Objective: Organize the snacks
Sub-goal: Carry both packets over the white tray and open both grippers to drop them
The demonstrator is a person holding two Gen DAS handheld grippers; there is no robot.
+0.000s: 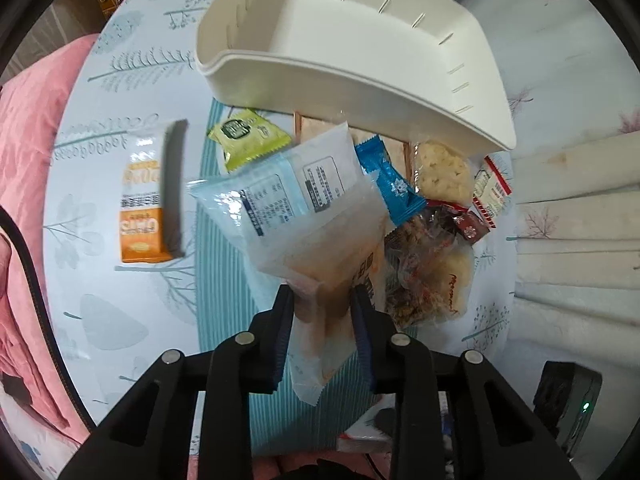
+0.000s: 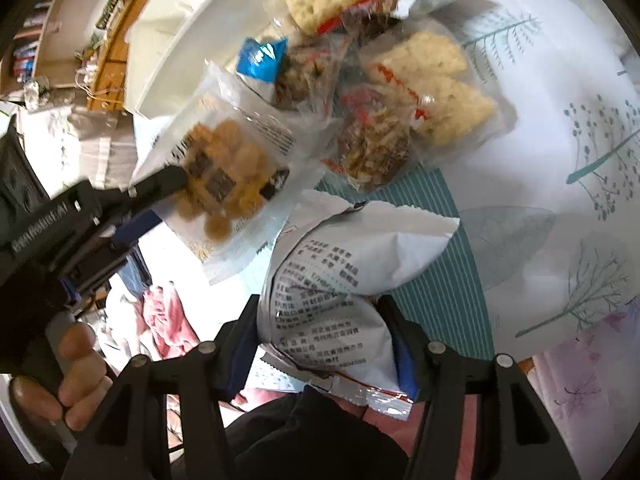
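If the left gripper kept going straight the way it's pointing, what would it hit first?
Probably the heap of wrapped snacks on the teal striped mat, since the left gripper, shut on a clear-wrapped pastry packet, points there; depth is unclear.

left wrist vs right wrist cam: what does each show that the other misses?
Left wrist only: the orange snack box lying apart on the tablecloth, the green packet, and the white bin's empty inside.

Right wrist only: the right tool shut on a white printed bag, and the person's hand holding the left tool's handle.

Both: the left tool shut on a clear packet of brown snacks, the blue wrapper, and the pile of rice-cracker and dark mixed packs beside the bin.
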